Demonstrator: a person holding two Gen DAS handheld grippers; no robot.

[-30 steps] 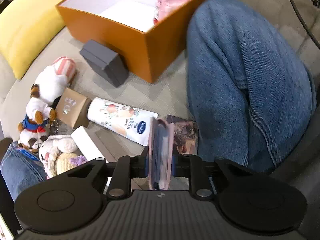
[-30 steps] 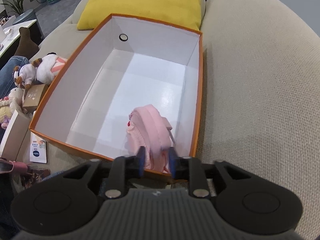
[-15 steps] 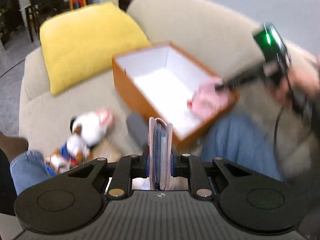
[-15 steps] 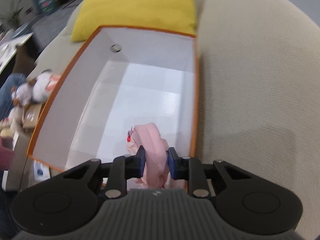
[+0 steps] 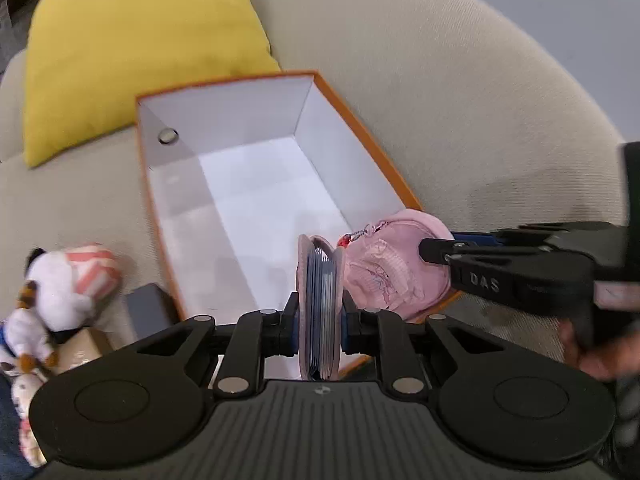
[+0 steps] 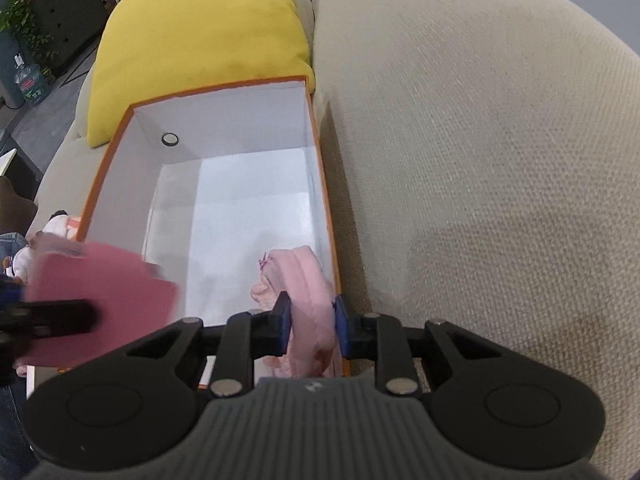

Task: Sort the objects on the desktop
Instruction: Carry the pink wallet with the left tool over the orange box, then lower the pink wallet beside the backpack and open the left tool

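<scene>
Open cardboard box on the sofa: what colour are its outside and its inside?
Orange outside, white inside; clearest in the right wrist view.

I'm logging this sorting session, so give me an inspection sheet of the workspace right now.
Surface: beige sofa.
Job's things: orange box, white inside; pink pouch at its near corner; pink card holder.
Clutter: plush toys, grey box beside the orange box.
Grippers: left hand-held gripper shut on the card holder; right hand-held gripper shut on the pouch.
Cables: nothing seen.
Surroundings: yellow cushion, water bottle, plants.
</scene>
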